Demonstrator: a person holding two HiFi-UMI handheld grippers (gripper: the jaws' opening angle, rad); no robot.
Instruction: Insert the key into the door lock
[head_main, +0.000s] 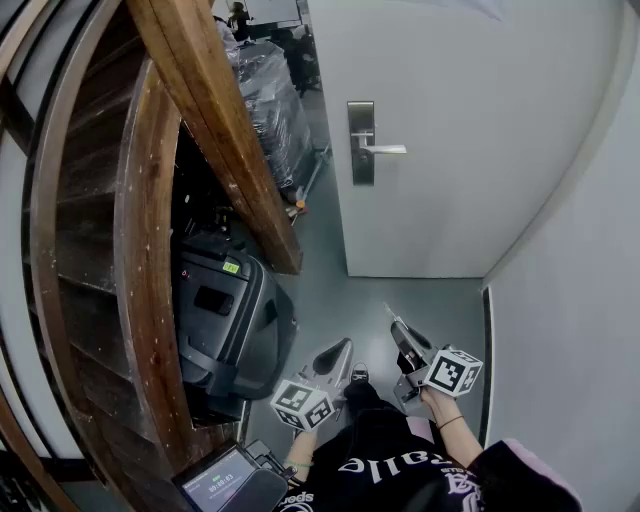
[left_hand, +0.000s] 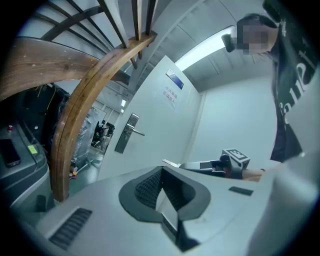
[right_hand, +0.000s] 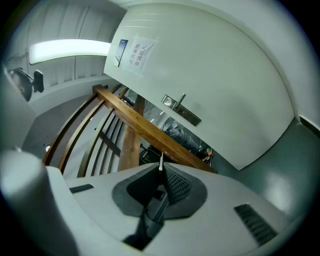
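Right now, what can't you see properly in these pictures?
- The keyhole: the lock plate on the door is too small to show it, in the head view and in both gripper views.
- The key: in the right gripper view only a thin edge pokes out of the right gripper; the jaws hide the rest.
- The sign on the door: its print is too small to read.

A ceiling strip light (left_hand: 202, 49) fills the hallway with cool, even brightness and burns to white glare in both gripper views. The pale door (head_main: 470, 120) bounces it softly; shadow gathers under the wooden stair rail (head_main: 215, 130). Straight lines bow outward, and gripper-view corners go black. Near the lens the left gripper (left_hand: 163, 168) and right gripper (right_hand: 160, 169) look soft, the key (right_hand: 160, 161) a pale sliver.
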